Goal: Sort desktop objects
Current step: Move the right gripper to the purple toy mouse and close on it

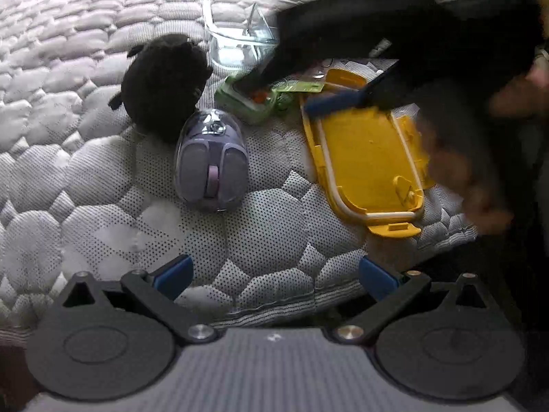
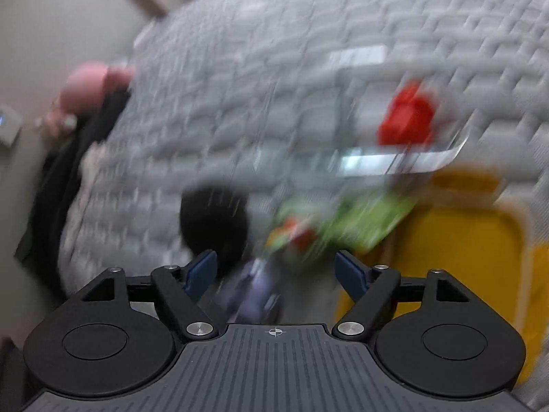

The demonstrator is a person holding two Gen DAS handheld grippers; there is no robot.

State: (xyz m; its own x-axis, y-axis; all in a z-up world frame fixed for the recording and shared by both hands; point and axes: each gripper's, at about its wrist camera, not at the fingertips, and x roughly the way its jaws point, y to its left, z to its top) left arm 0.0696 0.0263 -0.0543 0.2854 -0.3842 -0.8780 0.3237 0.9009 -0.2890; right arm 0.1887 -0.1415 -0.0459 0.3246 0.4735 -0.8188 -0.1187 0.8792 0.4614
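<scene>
Left wrist view: your left gripper (image 1: pixel 274 274) hangs spread and empty; take the smooth, rigid lilac plastic computer mouse (image 1: pixel 211 161) across its slippery sides.

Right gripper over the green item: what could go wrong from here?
The right gripper hangs open at the green packet, crowded by the clear glass dish and yellow lid; it might knock either. The right wrist view is badly blurred, so aiming is uncertain. The purple mouse sits close by.
</scene>
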